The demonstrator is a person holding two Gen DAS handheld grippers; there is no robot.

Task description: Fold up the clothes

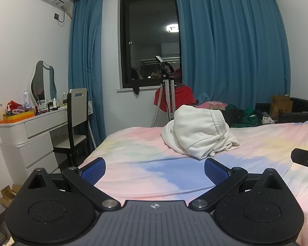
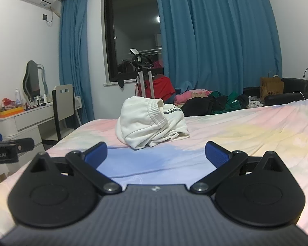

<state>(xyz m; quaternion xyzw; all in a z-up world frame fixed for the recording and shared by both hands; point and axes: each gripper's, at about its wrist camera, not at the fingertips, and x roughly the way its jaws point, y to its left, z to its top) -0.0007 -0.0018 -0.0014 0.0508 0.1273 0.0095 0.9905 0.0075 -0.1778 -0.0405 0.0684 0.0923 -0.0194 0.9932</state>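
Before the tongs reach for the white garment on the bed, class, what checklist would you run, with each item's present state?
1. Left tongs open, empty: ok.
2. Right tongs open, empty: ok.
3. Garment lying flat: not ok, bunched in a heap.
4. Waistband findable: ok, on top.
5. Bed around heap free for spreading: ok.
6. Which garment it is: cannot tell.

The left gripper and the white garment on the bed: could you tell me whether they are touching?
Apart. In the left wrist view, the open left gripper sits short of the crumpled white garment, with a strip of bare pastel bedsheet visible between its blue fingertips and the cloth.
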